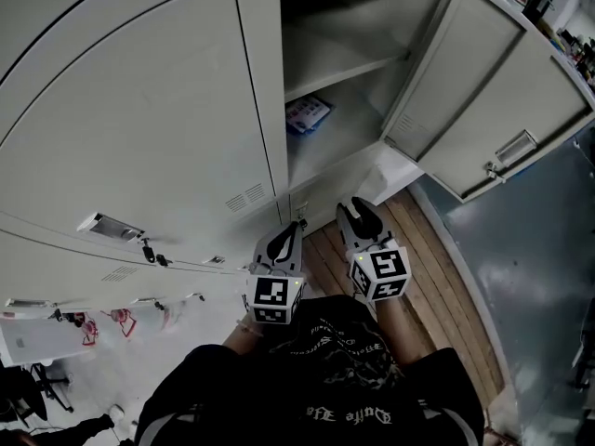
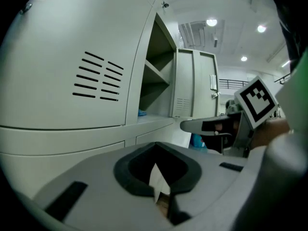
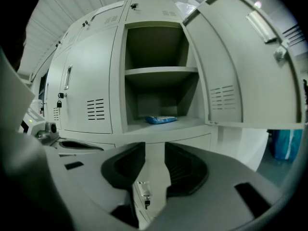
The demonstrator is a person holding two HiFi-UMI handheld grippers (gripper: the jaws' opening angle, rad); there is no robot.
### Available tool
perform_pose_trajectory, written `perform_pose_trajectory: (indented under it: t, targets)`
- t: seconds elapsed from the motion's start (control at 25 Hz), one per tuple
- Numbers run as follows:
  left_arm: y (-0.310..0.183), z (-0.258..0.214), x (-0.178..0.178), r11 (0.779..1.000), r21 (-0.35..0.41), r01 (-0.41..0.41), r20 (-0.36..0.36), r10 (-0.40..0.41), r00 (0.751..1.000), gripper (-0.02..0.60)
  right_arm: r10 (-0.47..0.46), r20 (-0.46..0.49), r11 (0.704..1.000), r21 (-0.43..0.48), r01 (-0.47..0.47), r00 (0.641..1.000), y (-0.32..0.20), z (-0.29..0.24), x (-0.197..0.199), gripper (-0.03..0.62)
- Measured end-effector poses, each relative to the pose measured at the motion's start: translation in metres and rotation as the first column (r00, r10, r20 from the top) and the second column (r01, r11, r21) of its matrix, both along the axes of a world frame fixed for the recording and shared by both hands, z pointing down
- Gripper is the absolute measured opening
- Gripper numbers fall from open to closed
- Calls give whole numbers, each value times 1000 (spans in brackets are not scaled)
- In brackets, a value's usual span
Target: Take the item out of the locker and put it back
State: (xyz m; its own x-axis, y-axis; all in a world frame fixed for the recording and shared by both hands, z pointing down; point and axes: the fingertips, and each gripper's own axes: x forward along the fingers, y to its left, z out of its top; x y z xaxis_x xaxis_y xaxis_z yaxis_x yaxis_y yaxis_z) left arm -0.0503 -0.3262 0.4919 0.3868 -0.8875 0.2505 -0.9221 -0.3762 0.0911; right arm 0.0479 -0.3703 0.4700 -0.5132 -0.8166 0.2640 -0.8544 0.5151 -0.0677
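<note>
The locker (image 3: 161, 37) is shown with its door (image 3: 240, 66) swung wide toward the right of the frame, so the compartment is left free to be reached from the front. Two levels are seen inside. The upper shelf (image 3: 161, 71) is bare as far as can be made out, and on the lower shelf a blue packet (image 3: 161, 120) is laid flat near the front edge, a little left of centre. Nothing else is seen in the compartment. The neighbouring doors at the left of the frame are kept closed. The right gripper (image 3: 155, 153) is aimed straight at the open compartment with its jaws spread and nothing between them. The packet sits higher in the frame and well apart from it, so the gripper is judged to be held ready for a reach. The left gripper (image 2: 158, 174) is pressed together on nothing and is turned toward the closed, slotted door at the left of its view. It is probably kept back to leave the opening to the other gripper. In the head view both are held side by side at lower centre, short of the locker. Whether the packet is yet to be taken out or has already been returned cannot be told.
</note>
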Motion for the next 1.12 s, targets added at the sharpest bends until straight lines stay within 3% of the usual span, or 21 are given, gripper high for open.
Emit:
perform_pose_trajectory:
  t: [0.28, 0.6, 0.84, 1.0, 1.12]
  targets:
    - [-1, 2, -6, 1000, 0, -27, -10, 27, 1000, 6, -80, -57, 994, 67, 84, 995, -34, -32, -28, 146]
    - [-5, 7, -17, 1000, -7, -21, 3, 21, 1000, 6, -121, -193, 982, 119, 146, 974, -71, -59, -56, 156]
    - [-5, 6, -17, 999, -9, -33, 4, 33, 999, 6, -165, -304, 972, 111, 207, 938, -101, -60, -76, 156]
    - [-3, 11, -18, 999, -17, -48, 14, 48, 999, 6, -229, -414, 951, 96, 293, 881, -115, -52, -90, 155]
    - [-6, 6, -18, 998, -8, -58, 28, 58, 998, 8, -258, -443, 947, 61, 315, 859, -126, -46, -97, 155]
